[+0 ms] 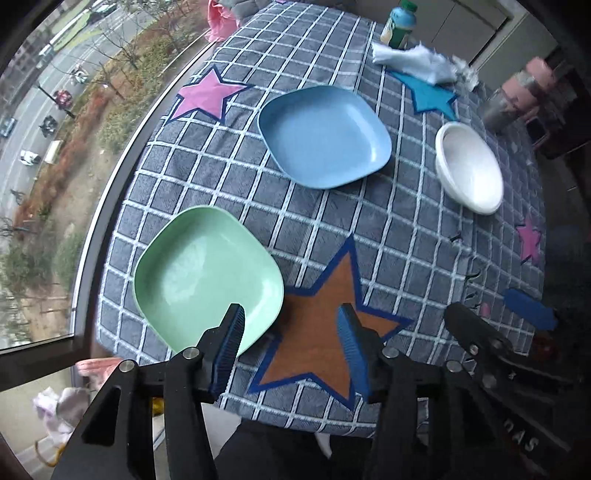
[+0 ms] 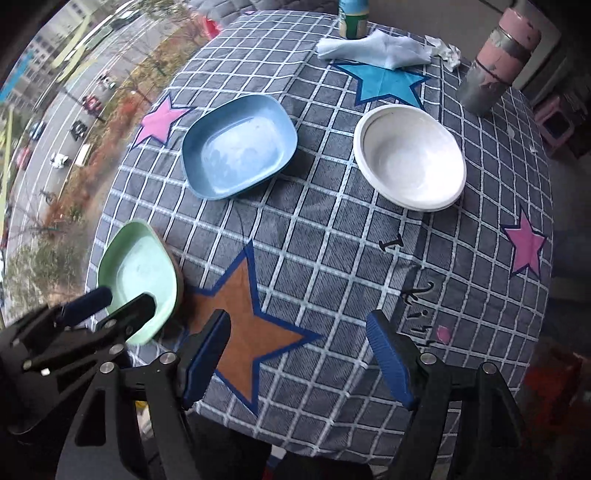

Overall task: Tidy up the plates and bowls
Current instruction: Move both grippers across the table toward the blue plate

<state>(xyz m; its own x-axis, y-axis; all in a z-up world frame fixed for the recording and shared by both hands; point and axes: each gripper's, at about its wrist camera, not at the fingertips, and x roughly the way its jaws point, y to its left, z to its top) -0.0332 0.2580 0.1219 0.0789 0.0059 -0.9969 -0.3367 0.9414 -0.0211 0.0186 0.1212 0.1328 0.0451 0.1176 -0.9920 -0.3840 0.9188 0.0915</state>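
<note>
A green square plate (image 1: pixel 207 273) lies at the near left of the checked tablecloth; it also shows in the right wrist view (image 2: pixel 138 277). A blue square plate (image 1: pixel 325 136) (image 2: pixel 240 146) lies further back. A white bowl (image 1: pixel 469 166) (image 2: pixel 410 155) sits to the right. My left gripper (image 1: pixel 291 321) is open and empty, its left finger over the green plate's near corner. My right gripper (image 2: pixel 299 332) is open and empty above the brown star near the table's front edge. The left gripper (image 2: pixel 110 302) shows in the right wrist view by the green plate.
A crumpled pale cloth (image 2: pixel 373 48), a green-capped bottle (image 1: pixel 399 26) and a pink and grey tumbler (image 2: pixel 495 62) stand at the back. A window runs along the table's left edge. A brown star patch (image 1: pixel 325 332) lies near the front.
</note>
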